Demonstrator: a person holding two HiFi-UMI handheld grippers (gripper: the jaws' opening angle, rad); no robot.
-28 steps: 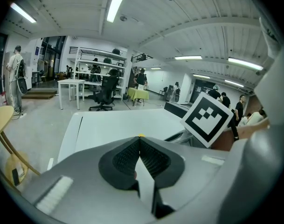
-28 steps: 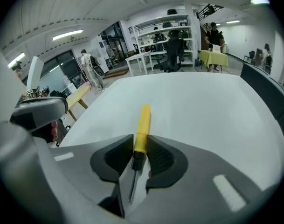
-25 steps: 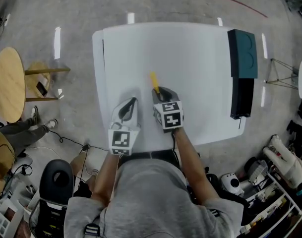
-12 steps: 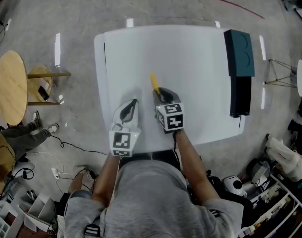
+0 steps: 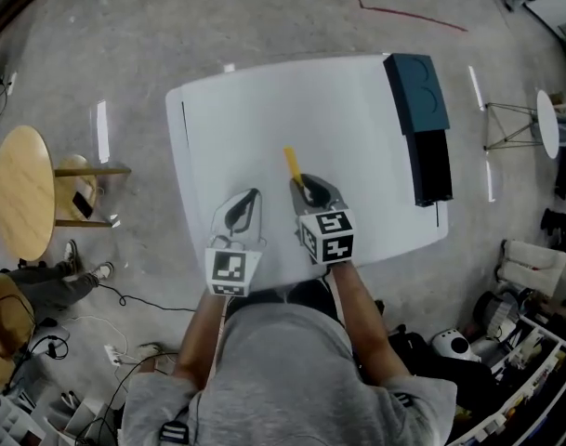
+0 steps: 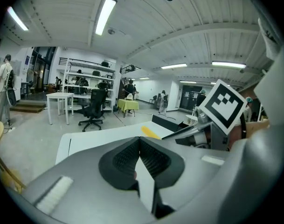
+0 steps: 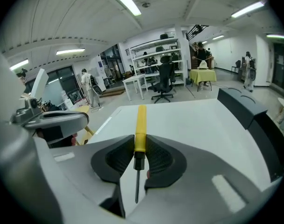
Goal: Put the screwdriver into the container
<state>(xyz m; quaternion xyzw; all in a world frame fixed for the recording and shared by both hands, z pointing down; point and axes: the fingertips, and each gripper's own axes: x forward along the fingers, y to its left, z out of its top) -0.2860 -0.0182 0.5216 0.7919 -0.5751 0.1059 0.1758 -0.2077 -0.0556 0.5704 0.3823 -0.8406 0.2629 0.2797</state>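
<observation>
- Right gripper (image 5: 304, 186) has narrowed its jaws over the last second. They now sit clamped on the screwdriver (image 5: 291, 163), where a second ago they stood wider around it.
- In the right gripper view both pads press the lower end of the yellow handle (image 7: 140, 125). The metal shaft runs back between the jaws, and most of the handle sticks out ahead.
- The screwdriver is near the middle of the white table (image 5: 264, 110), pointing away from the person. It lies in the same spot as before, and I cannot tell whether it is off the surface yet.
- Left gripper (image 5: 250, 196) is parked just beside the right one. Its pads are together in the left gripper view (image 6: 140, 146), with nothing between them.
- The dark teal container (image 5: 417, 91) is at the table's far right edge, well apart from the screwdriver. It also shows to the right in the right gripper view (image 7: 239, 107).
- My read is that the grasp is done. What's left is to lift, carry right and drop it in. The container looks closed on top from here, so I'm unsure where its opening is.
</observation>
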